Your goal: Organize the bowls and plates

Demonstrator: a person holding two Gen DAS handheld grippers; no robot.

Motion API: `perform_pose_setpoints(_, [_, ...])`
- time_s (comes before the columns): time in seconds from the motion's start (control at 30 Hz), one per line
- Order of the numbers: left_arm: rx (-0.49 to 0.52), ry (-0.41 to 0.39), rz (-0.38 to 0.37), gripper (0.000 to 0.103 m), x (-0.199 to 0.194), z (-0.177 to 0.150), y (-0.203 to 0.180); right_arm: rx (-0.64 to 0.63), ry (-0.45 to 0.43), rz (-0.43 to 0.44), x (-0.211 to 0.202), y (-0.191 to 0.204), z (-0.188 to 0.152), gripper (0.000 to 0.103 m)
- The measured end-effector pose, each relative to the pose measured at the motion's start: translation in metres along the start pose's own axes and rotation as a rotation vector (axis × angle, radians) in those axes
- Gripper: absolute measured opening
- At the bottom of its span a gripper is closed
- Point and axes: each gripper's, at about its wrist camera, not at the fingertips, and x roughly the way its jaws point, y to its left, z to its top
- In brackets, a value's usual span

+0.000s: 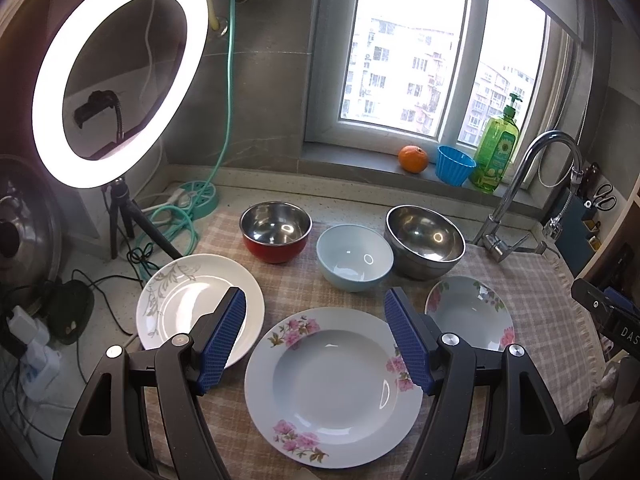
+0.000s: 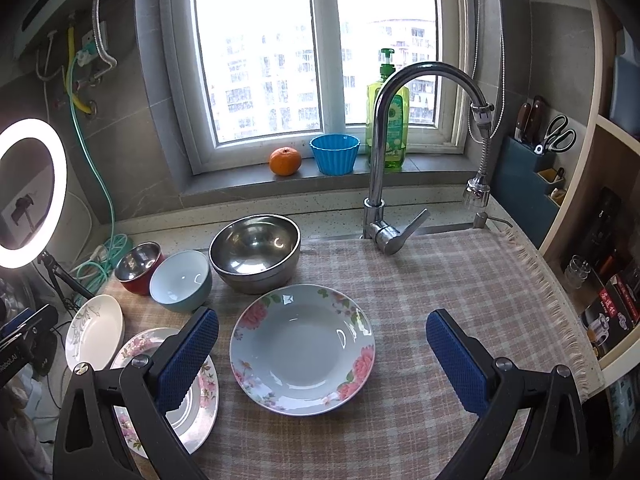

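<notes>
1. My left gripper (image 1: 316,340) is spread wide and holds nothing. It hangs just above the big flower plate (image 1: 334,386), the nearest dish to me.
2. My right gripper (image 2: 322,354) is spread wide too, and empty. It hangs over the deep flower dish (image 2: 302,346), a little to its right.
3. I think the first job is to stack the plates. To do it well, I should come down low, slip one finger under a rim and pinch the edge softly. These dishes look smooth and shiny, so they could slip.
4. The big plate is pale with pink flowers on its rim. It lies flat on the checked cloth (image 2: 440,280).
5. To its left lies a white plate with grey leaves (image 1: 200,306). Part of it sits off the cloth.
6. Farther back stand three bowls in a row: a red one with a steel inside (image 1: 276,230) on the left, a light blue one (image 1: 354,258) in the middle, and a big steel one (image 1: 425,240) on the right.
7. All six are apart, so nothing is stacked yet.
</notes>
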Motion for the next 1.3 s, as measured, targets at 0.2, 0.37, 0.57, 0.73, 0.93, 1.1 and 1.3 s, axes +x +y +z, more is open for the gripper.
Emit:
perform_pose_setpoints(0.2, [-0.004,-0.002,-0.003,0.072,-0.0003,0.0009,0.0005,0.003,0.0,-0.005,-0.0004,-0.0007,-0.0003,0.103])
perform_pose_setpoints(0.37, [-0.004,-0.002,-0.002,0.072,-0.0008,0.0012,-0.0002,0.002,0.002,-0.005,0.0,0.0005,0.0005,0.103])
perform_pose_setpoints(0.57, [-0.005,-0.004,-0.002,0.072,-0.0014,0.0009,-0.0001,0.001,0.005,-0.004,0.0007,0.0024,-0.0001,0.103])
perform_pose_setpoints(0.73, [-0.004,-0.004,-0.002,0.072,-0.0013,0.001,0.0003,0.001,0.006,-0.002,0.0011,0.003,-0.0005,0.103])
perform_pose_setpoints(0.93, [-0.004,-0.002,-0.005,0.072,-0.0015,0.0007,0.0011,0.0,0.006,-0.005,0.0014,0.0035,-0.0007,0.103])
perform_pose_setpoints(1.1, [-0.004,-0.003,-0.005,0.072,-0.0014,0.001,0.0015,0.0,0.007,-0.005,0.0014,0.0033,-0.0005,0.103])
perform_pose_setpoints(1.3, [-0.004,-0.001,-0.005,0.072,-0.0015,0.0009,0.0012,-0.001,0.009,-0.004,0.0015,0.0032,-0.0011,0.103])
